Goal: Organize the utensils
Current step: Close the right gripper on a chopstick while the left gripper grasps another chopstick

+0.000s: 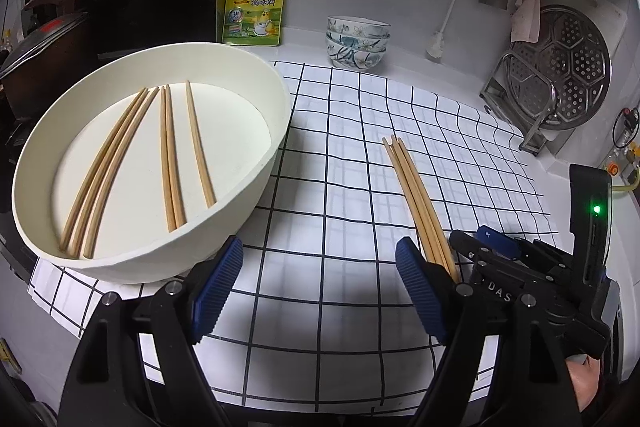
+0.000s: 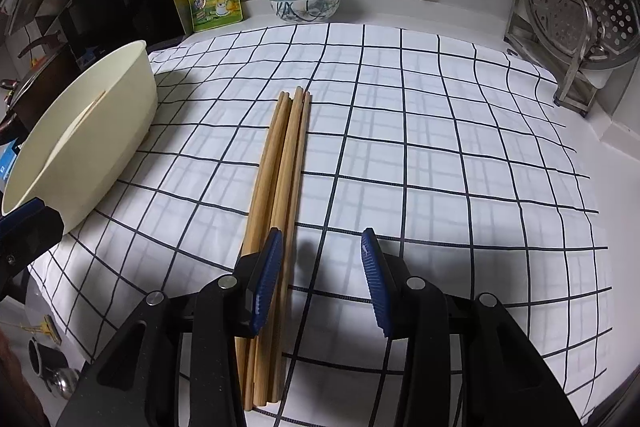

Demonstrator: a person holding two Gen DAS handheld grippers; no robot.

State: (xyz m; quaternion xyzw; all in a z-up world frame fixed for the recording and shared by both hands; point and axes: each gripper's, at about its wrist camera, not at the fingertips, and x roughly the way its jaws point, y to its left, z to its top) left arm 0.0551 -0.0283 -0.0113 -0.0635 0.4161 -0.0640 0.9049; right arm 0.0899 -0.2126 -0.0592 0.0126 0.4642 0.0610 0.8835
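While only my left view shows six wooden chopsticks (image 1: 120, 163) inside the cream round basin (image 1: 256, 183), my left gripper (image 1: 316, 291) gapes empty; my right gripper (image 2: 320, 283), half-spread, straddles the loose chopstick bundle (image 2: 280, 163).

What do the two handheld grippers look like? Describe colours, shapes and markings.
The left gripper and right gripper each have black angular arms with silver rivets and ribbed blue pads on the jaws. Seen from the left wrist, the right gripper's body shows white "DAS" lettering and a green light.

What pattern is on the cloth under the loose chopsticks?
The cloth is white with a dark grid of thin lines, clearest in the right wrist view.
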